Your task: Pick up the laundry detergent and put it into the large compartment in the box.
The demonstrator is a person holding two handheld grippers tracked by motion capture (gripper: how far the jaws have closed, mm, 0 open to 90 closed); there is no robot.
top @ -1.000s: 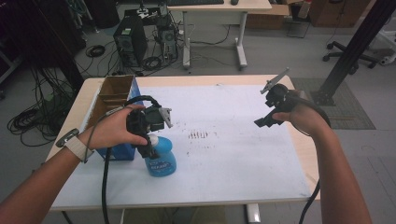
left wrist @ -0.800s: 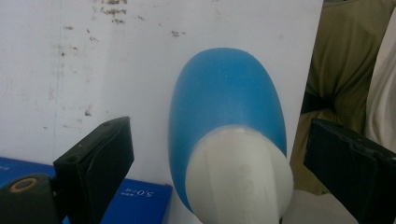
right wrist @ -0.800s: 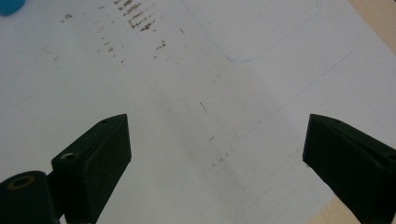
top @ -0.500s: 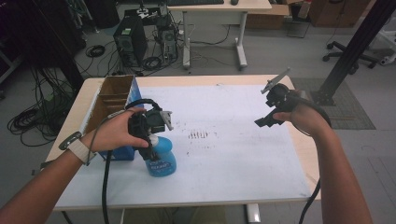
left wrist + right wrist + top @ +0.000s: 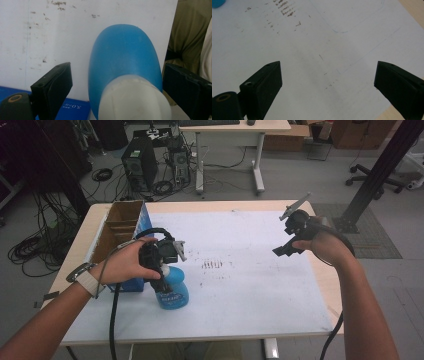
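Left tool [image 5: 162,270] points down, jaws spread; right tool [image 5: 286,246] raised, jaws apart.

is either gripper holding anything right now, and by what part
Nothing is held. The left gripper is open, its jaws either side of the blue bottle's white top without clamping it. The right gripper is open above the white sheet.

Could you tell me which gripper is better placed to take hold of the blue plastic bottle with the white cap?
The left gripper: its open jaws already straddle the blue plastic bottle with the white cap, though not closed on it. The right gripper hangs open over bare white table covering, far across the table.
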